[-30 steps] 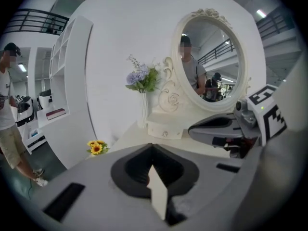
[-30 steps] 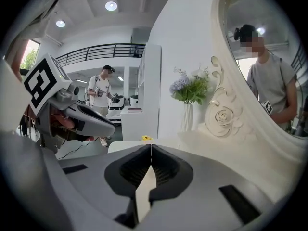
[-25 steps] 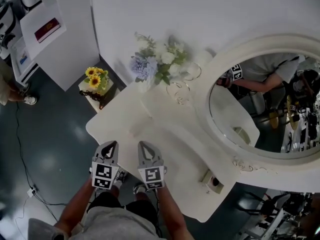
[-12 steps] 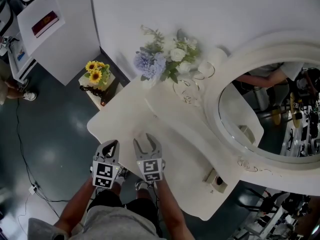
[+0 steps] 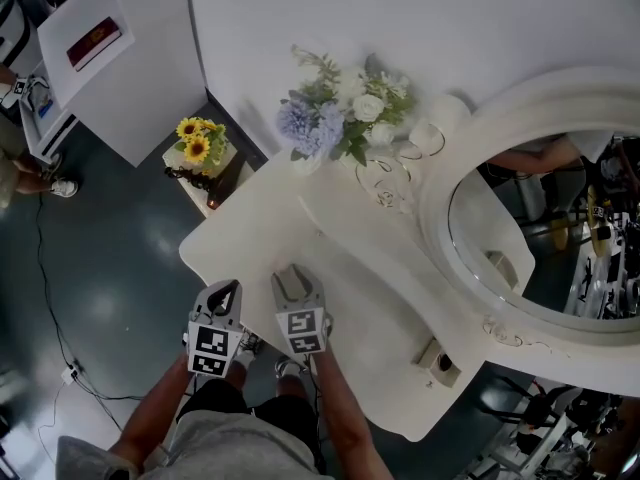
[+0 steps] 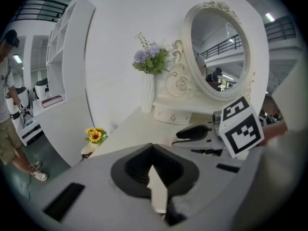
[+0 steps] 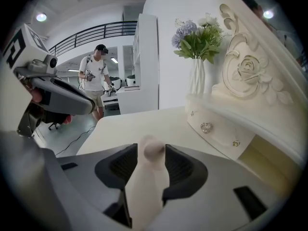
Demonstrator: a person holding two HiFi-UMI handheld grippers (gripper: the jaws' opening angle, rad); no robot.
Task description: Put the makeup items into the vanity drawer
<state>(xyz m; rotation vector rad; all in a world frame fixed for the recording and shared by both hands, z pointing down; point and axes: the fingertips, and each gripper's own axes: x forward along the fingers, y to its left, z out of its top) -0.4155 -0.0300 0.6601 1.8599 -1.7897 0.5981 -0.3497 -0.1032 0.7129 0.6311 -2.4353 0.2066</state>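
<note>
Right gripper (image 5: 297, 274): its jaws stand wide and are closed on a pale tube (image 7: 153, 150). One pad presses against each side of the tube.
Pale tube: it is cream-pink with a rounded end. It pokes just past the jaw tips and runs back toward the camera over the gripper's grey body.
Where the tube is: it is held in the air over the near edge of the desk (image 5: 250, 238), apart from the surface.
Left gripper (image 5: 224, 288): it is just beside the right gripper at the desk's near edge. Its jaw tips meet.
Pale sliver (image 6: 157, 191): it is thin and sits in the seam behind the closed tips of the left gripper. It is too blurred to say what it is.
Vanity drawer (image 7: 219, 134): it is under the raised shelf at the back of the desk. Its front is flush and shut, and it has a glassy knob (image 7: 206, 127).
Mirror (image 5: 540, 238): it is round in a carved white frame and stands at the desk's far right.
Vase of flowers (image 5: 335, 118): a white vase holding blue and white blooms. It stands upright at the back of the desk, to the left of the mirror.
Sunflowers (image 5: 197, 138): a small bunch on a low stand on the floor, beyond the desk's left corner.
Person (image 7: 94, 78): stands well off in the background in a white shirt and a dark cap.
</note>
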